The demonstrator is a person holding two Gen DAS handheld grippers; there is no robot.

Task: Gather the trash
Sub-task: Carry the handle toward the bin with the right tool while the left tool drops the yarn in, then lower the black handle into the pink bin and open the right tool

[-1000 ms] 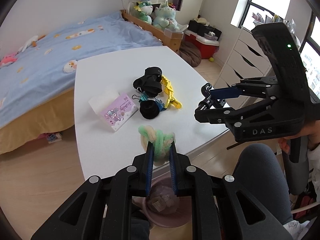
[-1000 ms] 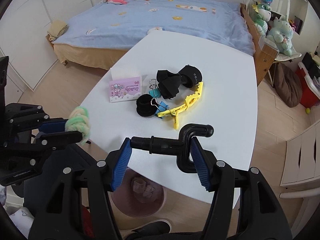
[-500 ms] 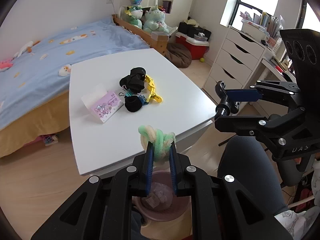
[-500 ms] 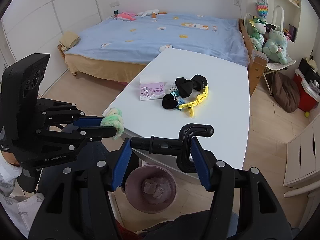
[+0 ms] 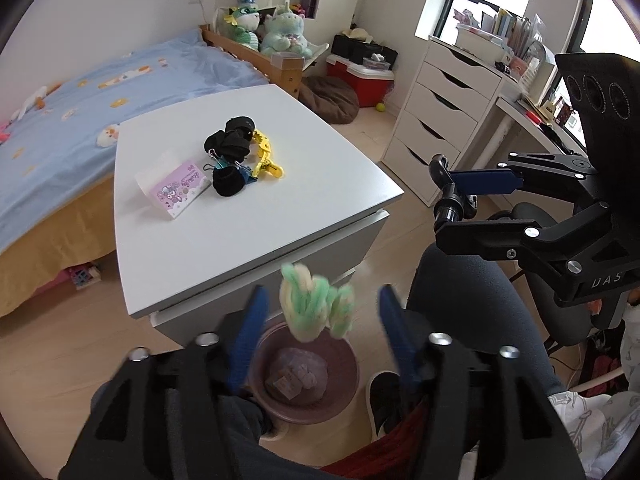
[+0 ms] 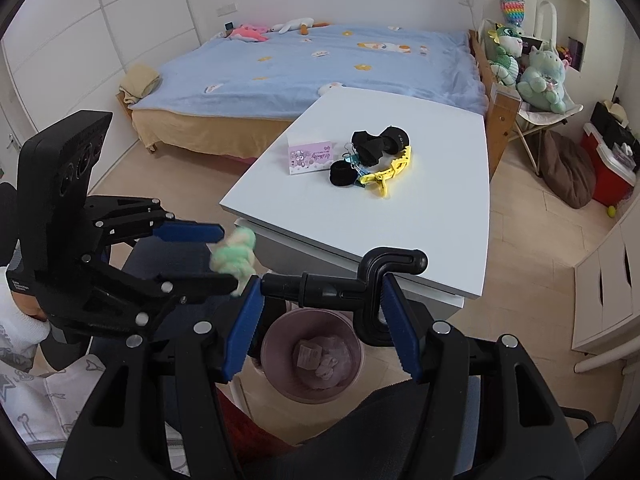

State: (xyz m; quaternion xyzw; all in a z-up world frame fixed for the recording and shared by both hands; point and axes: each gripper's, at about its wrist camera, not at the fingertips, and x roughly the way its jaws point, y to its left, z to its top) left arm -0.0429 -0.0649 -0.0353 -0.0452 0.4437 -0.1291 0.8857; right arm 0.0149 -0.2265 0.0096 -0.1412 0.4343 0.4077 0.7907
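**Fluffy wad released above the bin; pipe piece clamped**

Left wrist view: The left gripper (image 5: 318,320) is opening, its blue-padded fingers (image 5: 249,332) well apart. Between them, clear of both pads, hangs a fluffy green-and-cream chenille wad (image 5: 318,306), blurred, directly above a round mauve plastic waste bin (image 5: 308,376) on the wooden floor. The bin holds crumpled scraps and stands just beside the near edge of a white rectangular table (image 5: 224,232). To the right, the right gripper (image 5: 460,208) is closed on a black hooked plastic pipe piece (image 5: 450,196).

Right wrist view: The right gripper (image 6: 320,312) clamps the black hooked pipe piece (image 6: 352,280) crosswise between its blue pads, above the mauve bin (image 6: 276,344). At left, the left gripper (image 6: 224,254) stands spread, the green-and-cream wad (image 6: 236,256) at its tips. On the table (image 6: 400,232) lie a lilac printed card (image 6: 311,157), a yellow plastic toothed clip (image 6: 390,170), black fabric items (image 6: 370,146) and binder clips (image 6: 354,162), all close together.
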